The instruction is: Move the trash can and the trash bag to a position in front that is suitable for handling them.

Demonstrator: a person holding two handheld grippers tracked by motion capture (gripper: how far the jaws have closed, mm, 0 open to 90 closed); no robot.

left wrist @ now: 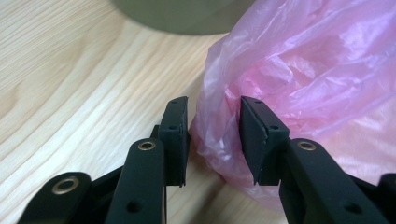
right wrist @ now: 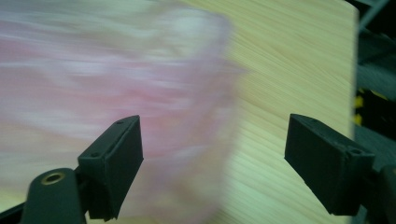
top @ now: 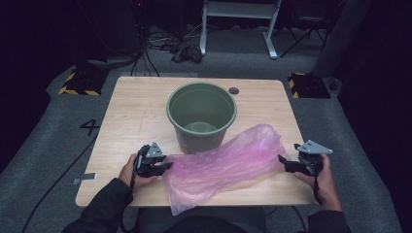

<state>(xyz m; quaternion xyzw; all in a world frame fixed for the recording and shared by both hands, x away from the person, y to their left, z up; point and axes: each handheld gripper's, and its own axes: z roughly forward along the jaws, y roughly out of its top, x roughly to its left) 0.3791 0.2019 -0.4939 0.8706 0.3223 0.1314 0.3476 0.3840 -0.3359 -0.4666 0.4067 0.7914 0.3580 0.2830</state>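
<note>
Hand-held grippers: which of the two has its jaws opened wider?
The right hand-held gripper: its jaws stand far apart. The left hand-held gripper has a narrower gap, with a fold of the pink bag in it.

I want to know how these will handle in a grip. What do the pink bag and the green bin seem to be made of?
Pink bag: thin plastic film, it seems; translucent, glossy, crinkled into soft folds. Green bin: probably rigid moulded plastic; smooth, dull olive walls with a rolled rim.
</note>
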